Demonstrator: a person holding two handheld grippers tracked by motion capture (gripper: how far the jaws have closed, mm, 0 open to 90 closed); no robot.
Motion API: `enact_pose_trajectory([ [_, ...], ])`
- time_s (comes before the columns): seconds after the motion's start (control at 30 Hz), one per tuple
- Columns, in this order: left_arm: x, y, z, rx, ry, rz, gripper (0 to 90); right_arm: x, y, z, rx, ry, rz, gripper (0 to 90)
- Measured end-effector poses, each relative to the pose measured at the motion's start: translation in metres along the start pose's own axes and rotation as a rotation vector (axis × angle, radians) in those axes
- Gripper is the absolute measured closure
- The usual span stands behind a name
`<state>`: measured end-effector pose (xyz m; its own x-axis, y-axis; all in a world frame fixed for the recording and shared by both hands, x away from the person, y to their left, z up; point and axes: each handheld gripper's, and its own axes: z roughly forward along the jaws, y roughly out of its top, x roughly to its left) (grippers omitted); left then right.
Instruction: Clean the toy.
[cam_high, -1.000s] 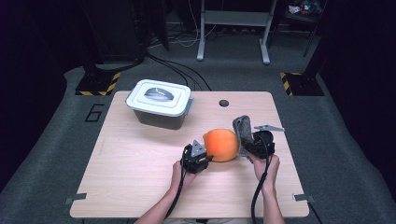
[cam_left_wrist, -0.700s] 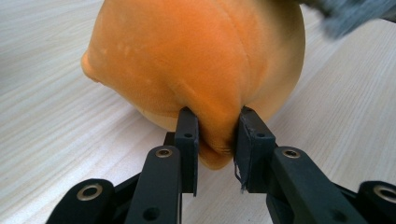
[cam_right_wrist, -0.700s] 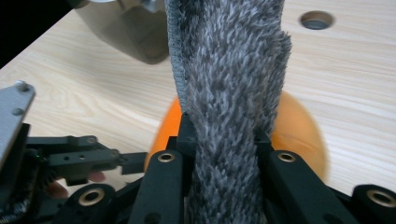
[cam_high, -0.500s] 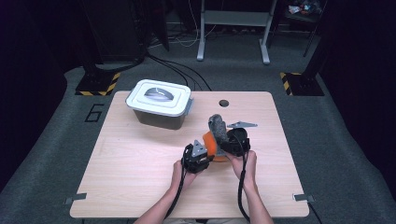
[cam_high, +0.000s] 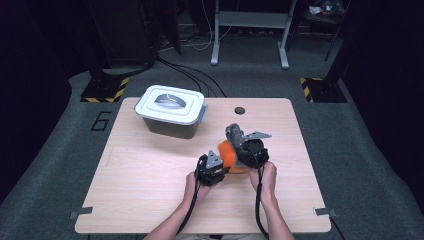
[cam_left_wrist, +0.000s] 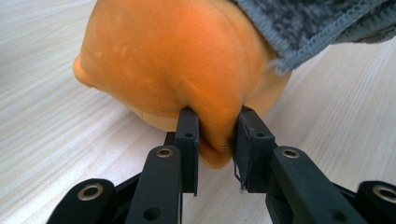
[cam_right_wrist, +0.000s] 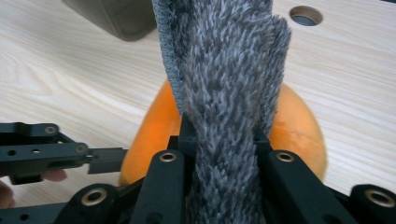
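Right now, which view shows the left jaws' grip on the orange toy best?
Left gripper view: both jaws pinch a fold of the orange toy. High view: hands partly hide it. Right gripper view: grey cloth covers its middle.

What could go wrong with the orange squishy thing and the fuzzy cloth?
The left gripper pinches just a small fold of the orange ball, so the fold might slip out if the cloth pushes hard. The right gripper holds the grey cloth bunched up and standing tall, so it may rub only a narrow strip of the ball. The ball sits on the smooth table, so it could also slide away once freed.
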<state>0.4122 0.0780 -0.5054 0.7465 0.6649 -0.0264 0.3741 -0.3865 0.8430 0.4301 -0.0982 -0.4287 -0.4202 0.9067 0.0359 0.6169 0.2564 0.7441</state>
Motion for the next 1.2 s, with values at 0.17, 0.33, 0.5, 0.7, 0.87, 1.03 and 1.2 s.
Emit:
enact_pose_trajectory([
  [0.17,0.0,0.0,0.0,0.005,-0.001,0.003,72.7,-0.013,-0.004,-0.004,-0.009,-0.023,0.021,75.2],
  [0.33,0.0,0.0,0.0,0.009,-0.004,0.004,72.7,-0.028,-0.009,-0.007,-0.012,-0.042,0.055,75.0],
  [0.5,0.001,-0.001,0.0,0.011,-0.009,0.002,72.6,-0.05,-0.017,-0.006,0.002,-0.055,0.124,74.9],
  [0.7,0.002,-0.002,0.001,0.013,-0.009,0.002,72.5,-0.063,-0.028,0.005,0.05,-0.091,0.166,74.8],
  [0.87,0.002,-0.002,0.001,0.011,-0.008,0.002,72.4,-0.067,-0.031,0.012,0.085,-0.112,0.178,74.6],
  [1.03,0.002,-0.002,0.001,0.011,-0.007,0.001,72.3,-0.068,-0.033,0.019,0.115,-0.148,0.163,74.5],
  [1.2,0.002,-0.002,0.001,0.012,-0.006,0.0,72.2,-0.076,-0.046,0.037,0.182,-0.142,0.196,74.5],
])
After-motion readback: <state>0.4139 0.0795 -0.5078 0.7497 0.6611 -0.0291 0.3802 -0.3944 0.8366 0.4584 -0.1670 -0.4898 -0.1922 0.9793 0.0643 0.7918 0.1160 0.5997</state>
